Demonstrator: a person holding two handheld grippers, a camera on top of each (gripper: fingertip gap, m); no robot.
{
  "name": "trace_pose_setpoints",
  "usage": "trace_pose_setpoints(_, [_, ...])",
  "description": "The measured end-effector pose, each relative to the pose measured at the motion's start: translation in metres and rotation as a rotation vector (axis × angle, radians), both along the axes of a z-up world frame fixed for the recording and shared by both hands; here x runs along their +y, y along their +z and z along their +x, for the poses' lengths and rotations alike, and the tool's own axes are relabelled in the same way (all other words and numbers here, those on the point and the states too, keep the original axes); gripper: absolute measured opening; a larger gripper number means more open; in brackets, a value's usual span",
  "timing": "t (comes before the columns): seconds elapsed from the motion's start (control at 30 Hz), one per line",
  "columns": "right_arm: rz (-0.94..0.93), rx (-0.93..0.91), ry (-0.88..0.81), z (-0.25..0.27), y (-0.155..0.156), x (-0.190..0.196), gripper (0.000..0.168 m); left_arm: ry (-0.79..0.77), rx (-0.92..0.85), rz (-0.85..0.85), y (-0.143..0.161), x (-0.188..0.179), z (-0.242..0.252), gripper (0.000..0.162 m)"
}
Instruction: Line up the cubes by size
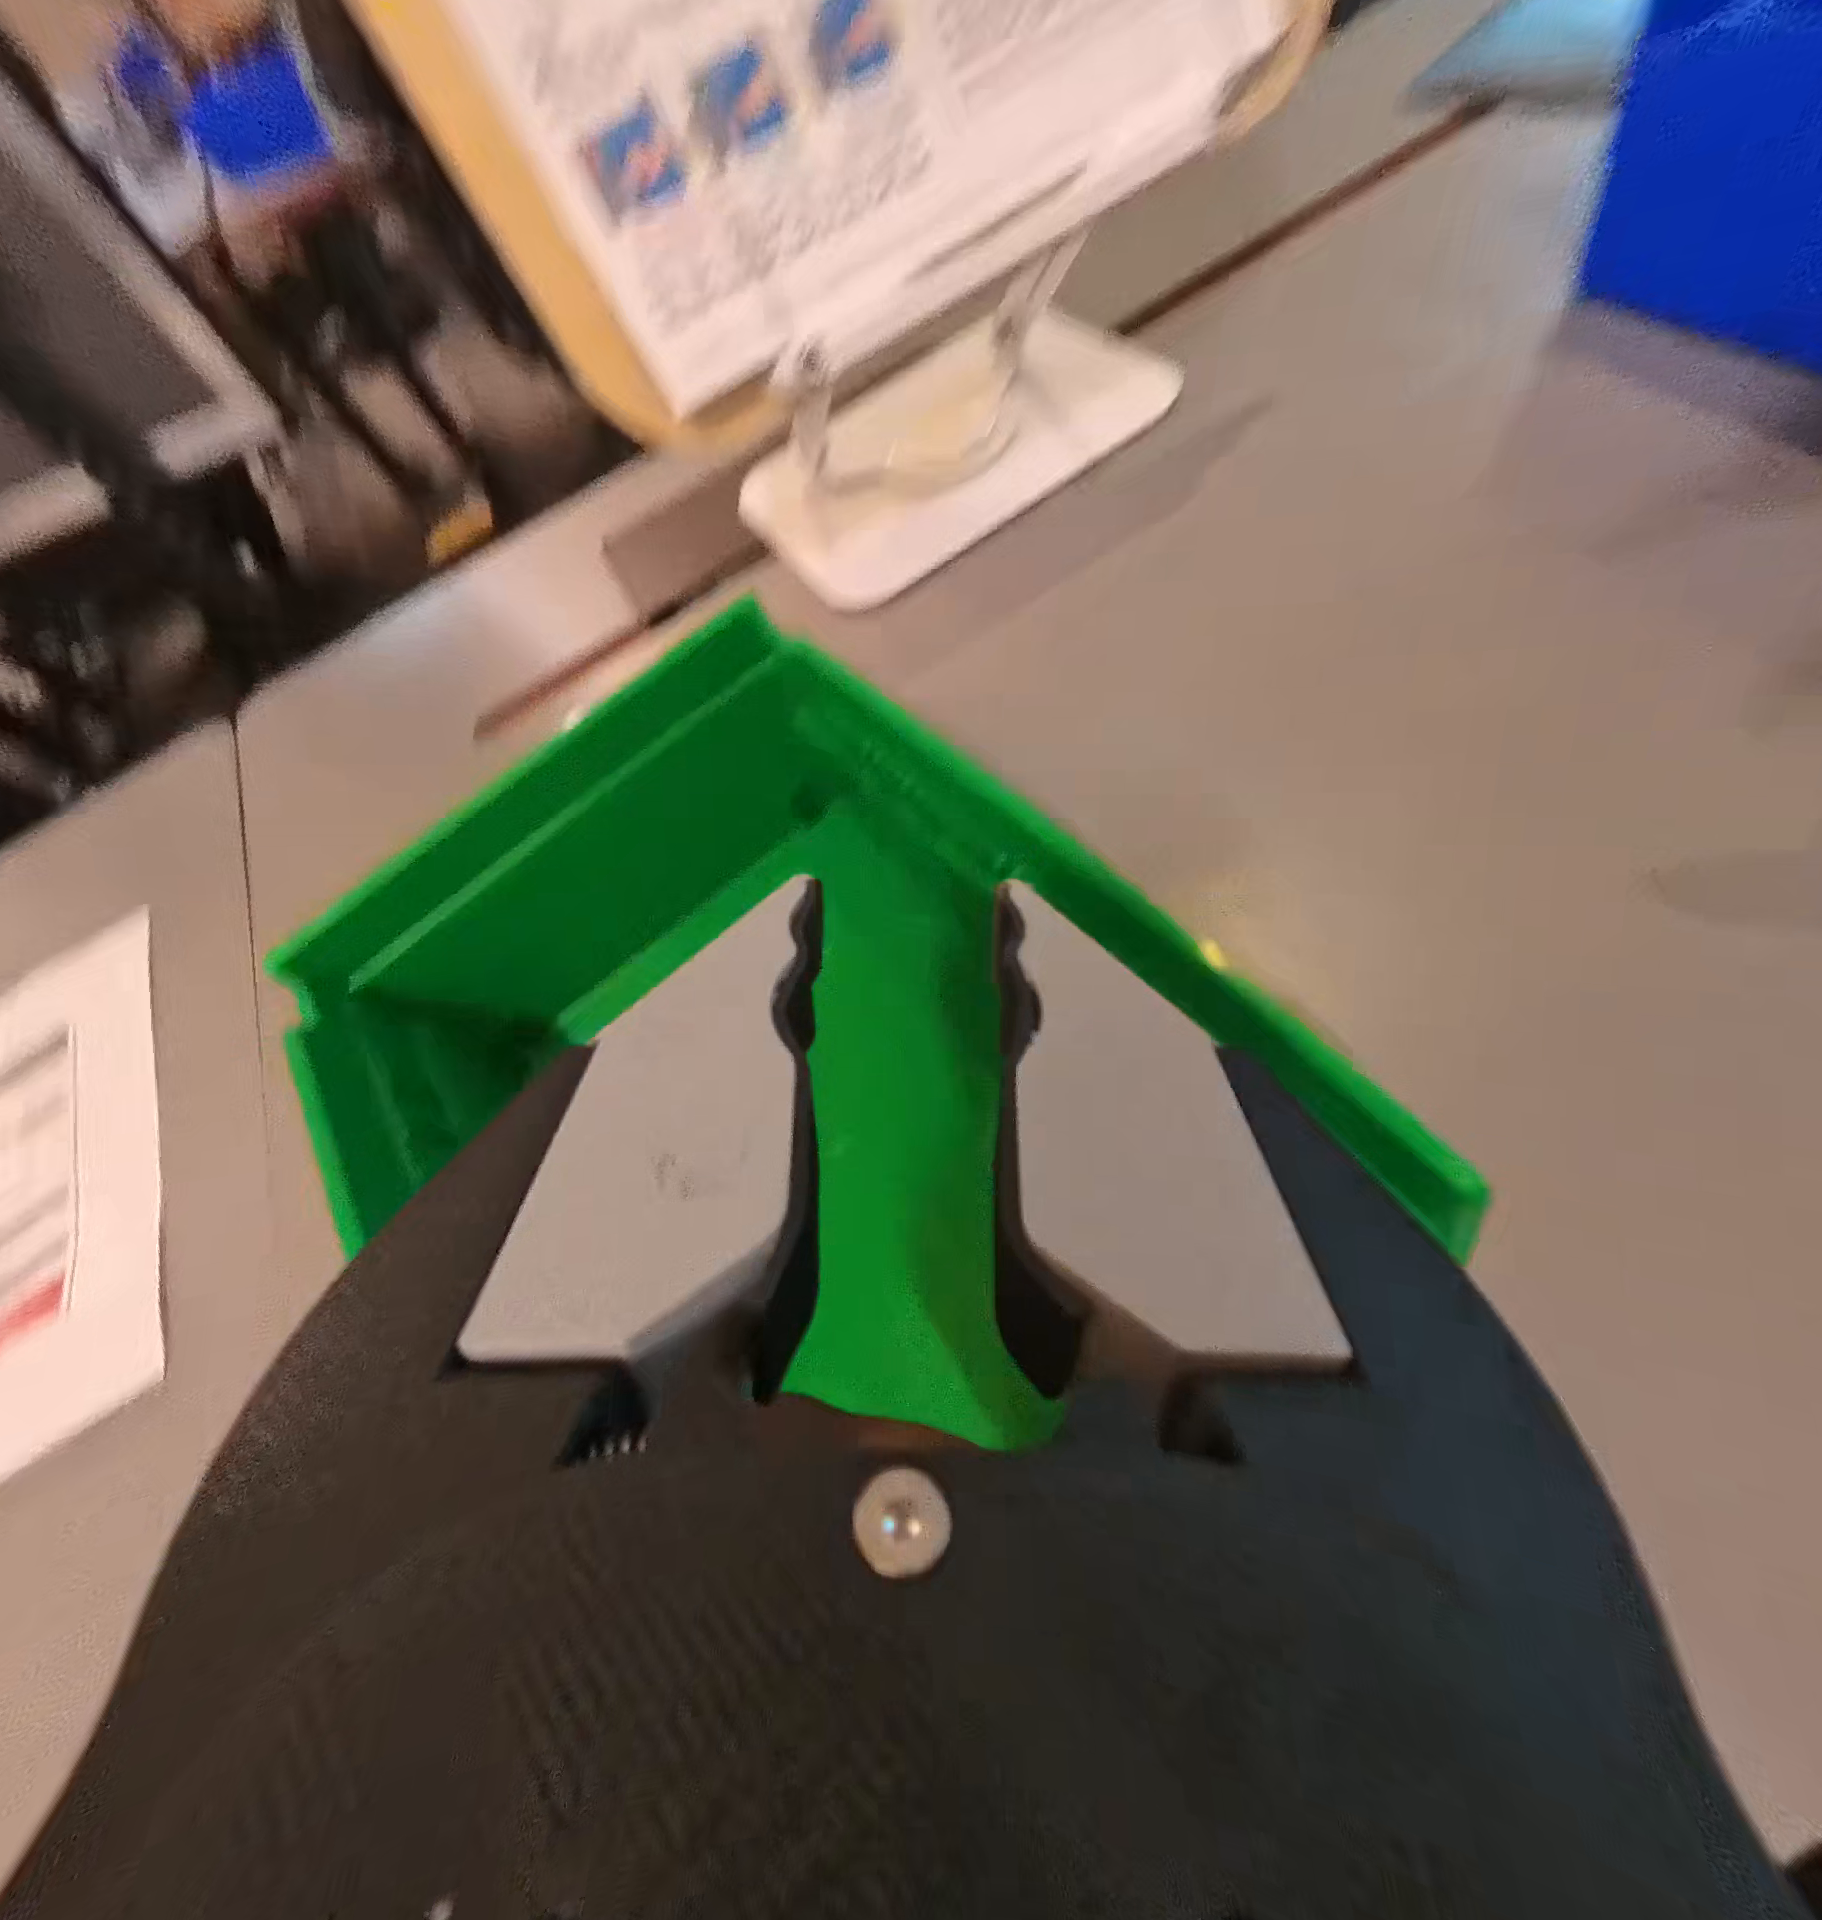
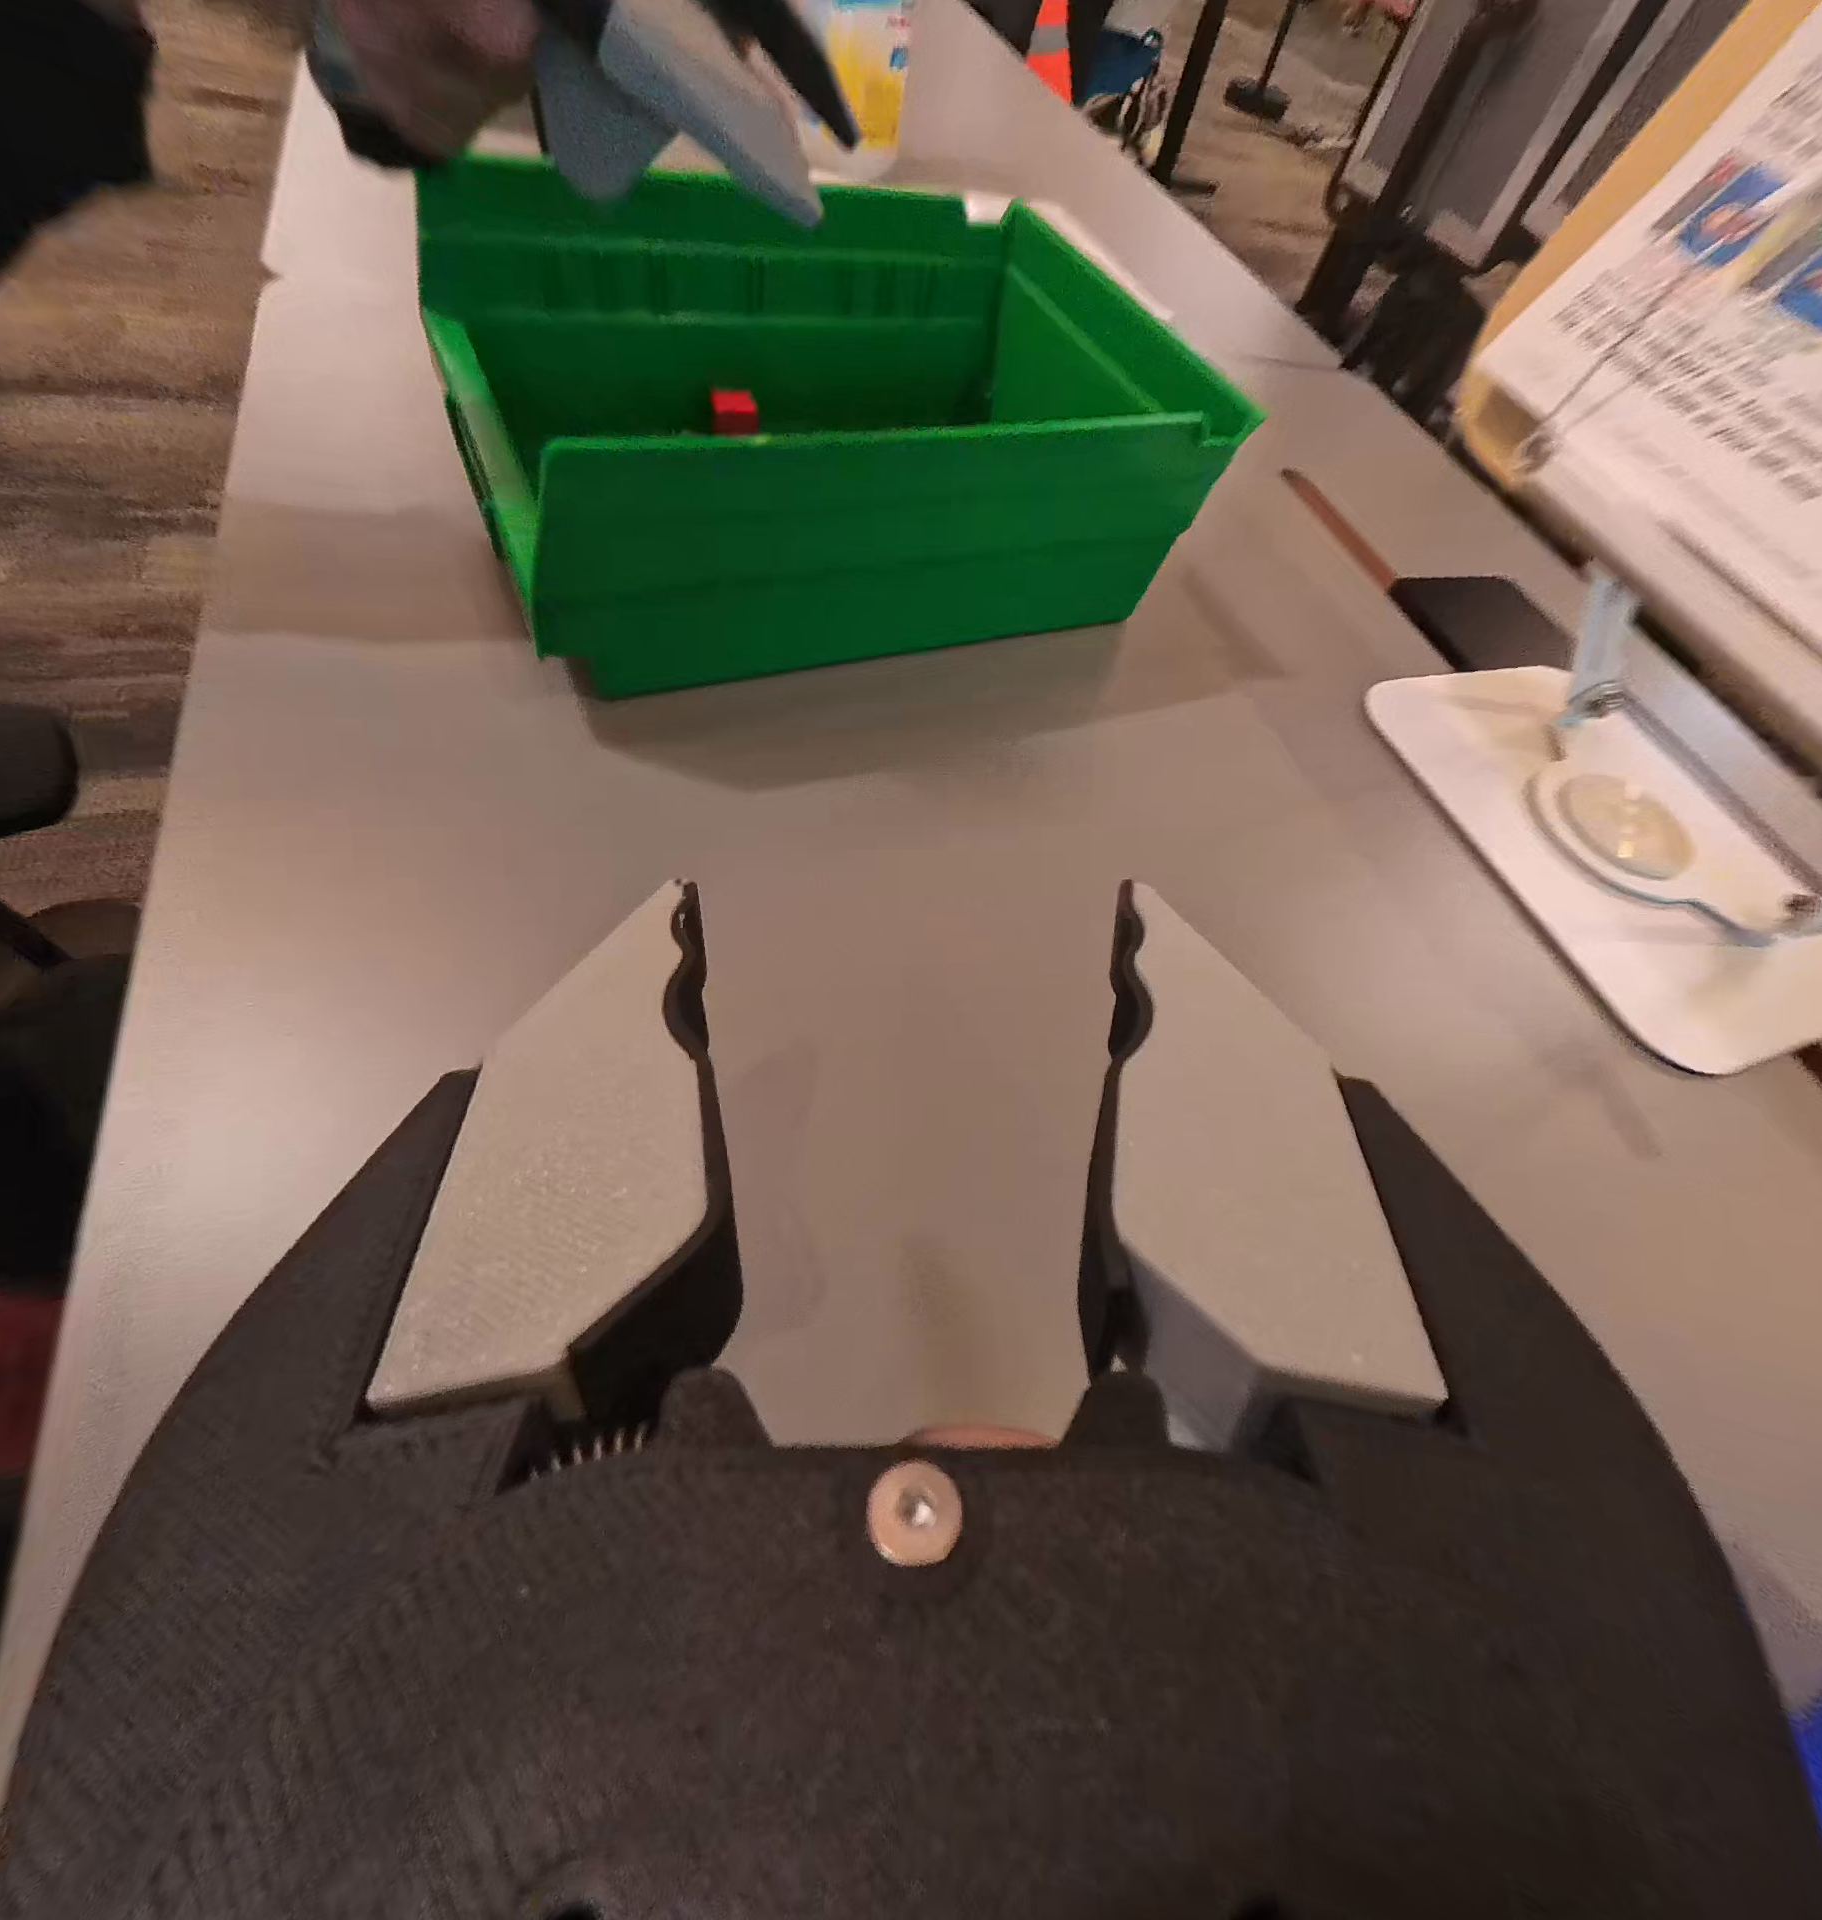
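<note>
A green plastic bin (image 2: 834, 540) stands on the grey table. A small red cube (image 2: 732, 408) lies inside it near the front wall; the rest of its floor is hidden. My left gripper (image 1: 902, 894) is at the bin's far rim, and green bin wall (image 1: 574, 904) fills the narrow gap between its fingers, touching both pads. It also shows in the right wrist view (image 2: 741, 135), above the bin's back edge. My right gripper (image 2: 907, 894) is open and empty, above bare table in front of the bin.
A white stand base (image 2: 1613, 862) with a clear holder and a printed poster stands to the right, also in the left wrist view (image 1: 959, 457). A paper sheet (image 1: 45, 1195) lies on the table. A blue box (image 1: 1738, 187) stands far right. The table edge (image 2: 190, 727) runs along the left.
</note>
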State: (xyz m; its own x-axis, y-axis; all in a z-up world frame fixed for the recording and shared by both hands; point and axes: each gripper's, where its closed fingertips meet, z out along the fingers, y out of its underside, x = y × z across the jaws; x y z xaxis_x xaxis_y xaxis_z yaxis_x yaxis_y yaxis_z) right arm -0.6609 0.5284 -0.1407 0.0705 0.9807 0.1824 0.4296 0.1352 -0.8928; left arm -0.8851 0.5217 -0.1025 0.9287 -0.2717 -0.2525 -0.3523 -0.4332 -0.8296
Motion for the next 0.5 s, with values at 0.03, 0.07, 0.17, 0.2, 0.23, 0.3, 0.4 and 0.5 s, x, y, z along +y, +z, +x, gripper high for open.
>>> trace_pose_setpoints(0.03, [-0.012, -0.012, 0.009, -0.008, -0.011, 0.000, 0.076, 0.032, 0.001, -0.074, -0.008, 0.002, -0.011, 0.037])
trace_pose_setpoints(0.07, [-0.030, -0.028, 0.014, -0.013, -0.022, 0.000, 0.075, 0.063, 0.017, -0.142, -0.016, 0.003, -0.022, 0.041])
trace_pose_setpoints(0.17, [-0.079, -0.077, 0.053, -0.018, -0.044, -0.008, 0.075, 0.168, 0.102, -0.302, -0.040, 0.003, -0.058, 0.048])
trace_pose_setpoints(0.2, [-0.069, -0.082, 0.053, -0.017, -0.048, -0.008, 0.074, 0.194, 0.119, -0.363, -0.049, 0.001, -0.067, 0.050])
trace_pose_setpoints(0.23, [-0.061, -0.088, 0.052, -0.015, -0.051, -0.007, 0.073, 0.211, 0.137, -0.423, -0.058, -0.002, -0.074, 0.050])
trace_pose_setpoints(0.3, [-0.084, -0.097, 0.065, -0.010, -0.056, -0.009, 0.073, 0.198, 0.197, -0.534, -0.072, -0.010, -0.083, 0.049])
trace_pose_setpoints(0.4, [-0.134, -0.066, 0.084, -0.005, -0.052, -0.012, 0.073, -0.029, 0.367, -0.685, -0.089, -0.027, -0.078, 0.036])
trace_pose_setpoints(0.5, [-0.173, -0.020, 0.102, -0.004, -0.043, -0.015, 0.073, -0.412, 0.702, -0.738, -0.104, -0.045, -0.071, 0.048])
